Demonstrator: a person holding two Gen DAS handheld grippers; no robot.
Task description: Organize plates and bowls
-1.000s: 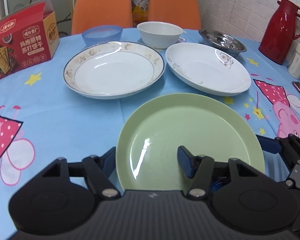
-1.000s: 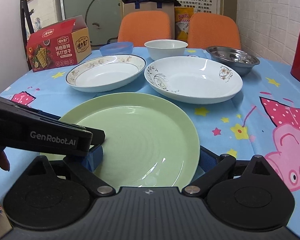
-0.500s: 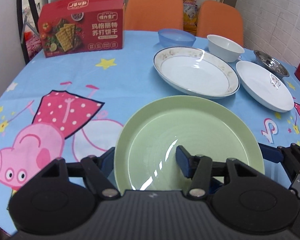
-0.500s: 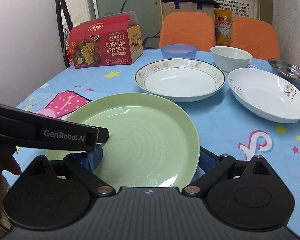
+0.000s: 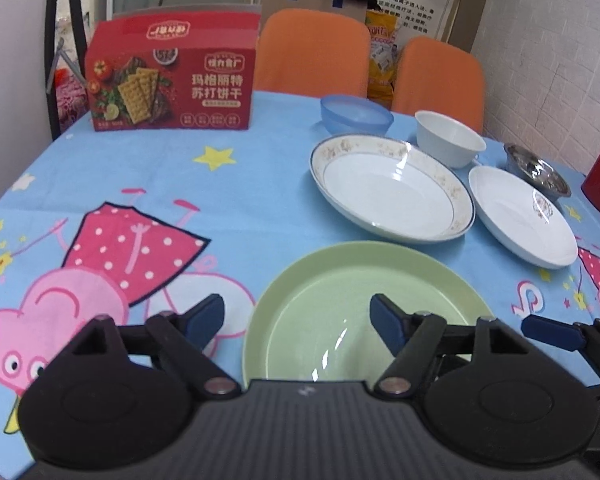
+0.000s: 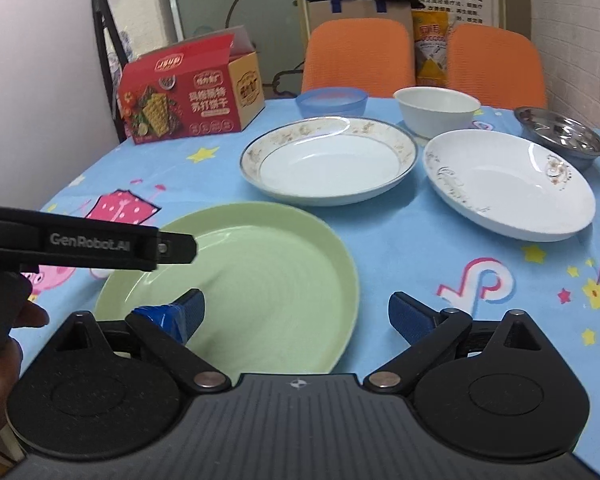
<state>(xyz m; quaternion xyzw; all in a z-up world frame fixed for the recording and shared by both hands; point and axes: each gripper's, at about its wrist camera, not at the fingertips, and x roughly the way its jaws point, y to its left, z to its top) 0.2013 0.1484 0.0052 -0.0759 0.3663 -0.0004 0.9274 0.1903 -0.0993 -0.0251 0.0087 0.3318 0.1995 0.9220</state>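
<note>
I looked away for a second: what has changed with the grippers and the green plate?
Both grippers, left and right, opened and let go of the green plate, after carrying it leftward across the table. The other plates and bowls stayed put.

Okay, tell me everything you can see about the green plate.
The green plate is round, pale green and glossy, probably plastic, with a shallow raised rim and faint concentric rings. It is empty, upright and flat on the blue cartoon tablecloth, nearest the cameras, in front of the gold-trimmed white plate and apart from it. Each open tool, left tool and right tool, straddles a near edge; contact is unclear.
</note>
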